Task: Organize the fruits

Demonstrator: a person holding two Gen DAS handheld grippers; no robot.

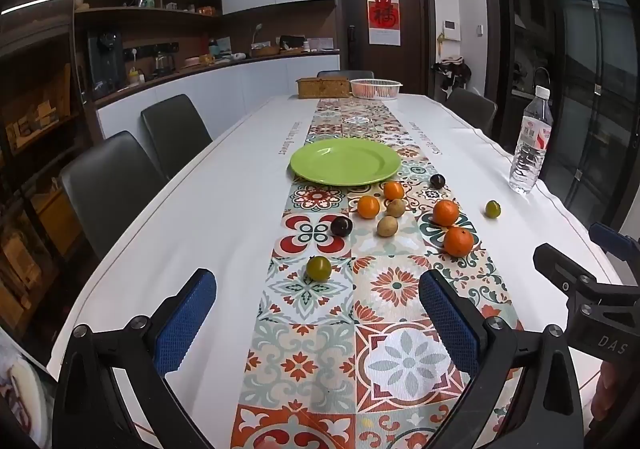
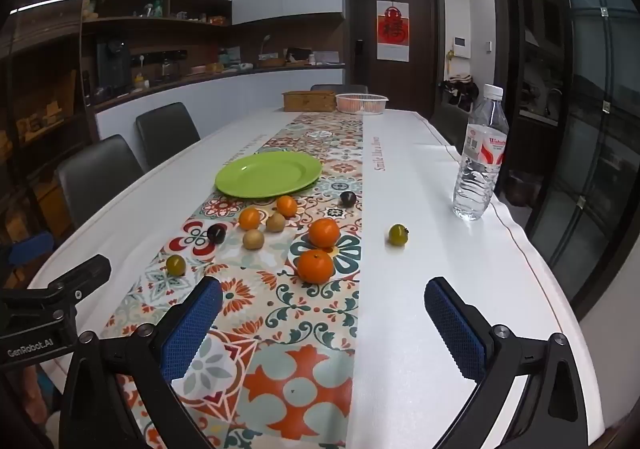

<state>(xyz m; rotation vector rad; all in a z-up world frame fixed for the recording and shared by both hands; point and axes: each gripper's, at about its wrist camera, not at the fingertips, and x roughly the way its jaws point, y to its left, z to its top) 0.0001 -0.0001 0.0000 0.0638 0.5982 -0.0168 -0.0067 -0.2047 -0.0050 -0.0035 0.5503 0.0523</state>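
Waiting empty, the round green plastic plate [image 1: 345,162] sits mid-table on the patterned runner; all ten small fruits [image 2: 315,266] lie loose nearer the table's near edge, while left gripper [image 1: 318,319] and right gripper [image 2: 324,325] hover spread apart, holding nothing

Left gripper [image 1: 318,323] sits low in its own wrist view, blue-padded fingers [image 1: 185,323] spread wide at lower left and lower right of the frame, nothing between them. Right gripper [image 2: 323,329] shows the same pose in its view: fingers [image 2: 456,329] wide apart, pads bare, gripping nothing. Each black body also shows in the other's view, the right one at the right edge [image 1: 592,297] and the left one at the lower left edge [image 2: 52,301], so the two are held side by side.
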